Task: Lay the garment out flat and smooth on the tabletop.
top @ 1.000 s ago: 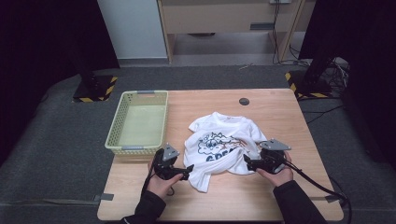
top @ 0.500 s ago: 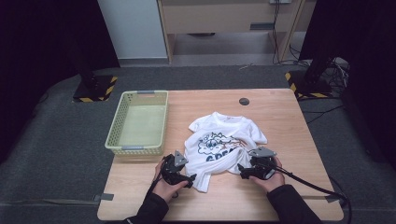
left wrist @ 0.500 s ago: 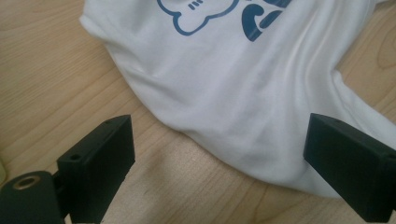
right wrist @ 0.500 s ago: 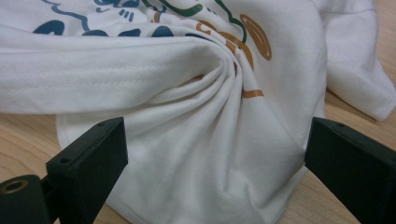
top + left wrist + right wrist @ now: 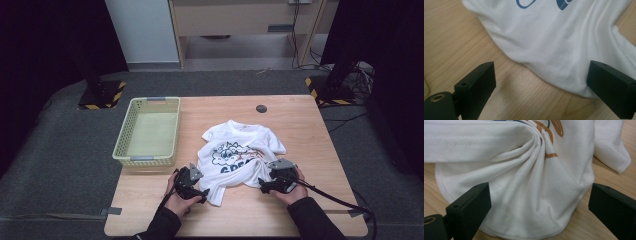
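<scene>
Both claws dropped nearer shirt (image 5: 239, 159) hem since earlier. Left claw (image 5: 202, 192), right claw (image 5: 263, 187) spread, straddling hem. Step: reach. Next: pinch cloth.

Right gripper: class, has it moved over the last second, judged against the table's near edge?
Yes. The right gripper has moved nearer the table's near edge, leftward along the T-shirt hem.

The T-shirt (image 5: 240, 157) is soft white cloth, matt, with a printed picture. The table (image 5: 300, 125) is light wood with smooth, visible grain. The basket (image 5: 148, 131) looks plastic, and the fingers (image 5: 475, 90) are matt black.
</scene>
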